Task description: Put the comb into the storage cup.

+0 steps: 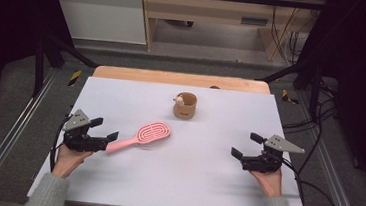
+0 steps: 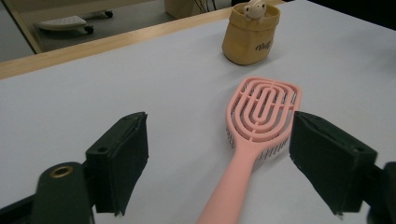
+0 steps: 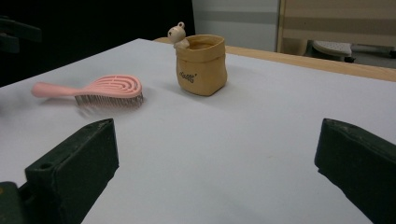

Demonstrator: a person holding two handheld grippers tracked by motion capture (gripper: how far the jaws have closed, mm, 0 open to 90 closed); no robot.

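Pouch: small tan fabric pouch [image 1: 185,106] stands upright on the white table [image 1: 174,182], toward the far edge, with dark lettering on its side that is too small to read.
Pouch contents: little pale bear-like figure [image 2: 255,8] pokes its head over the rim; whatever else is inside is hidden.
Hairbrush: pink vented hairbrush [image 1: 140,136] lies bristles down, nearer the person than the pouch and to its left, well apart from it, with the handle pointing away from the pouch.
Left gripper: left gripper [image 1: 106,129] sits at the handle end of the hairbrush, jaws spread wide to either side of the handle and not touching it.
Right gripper: right gripper [image 1: 246,144] rests on bare table, nearer than the pouch and off to its right, well apart from it, jaws wide open and holding nothing.
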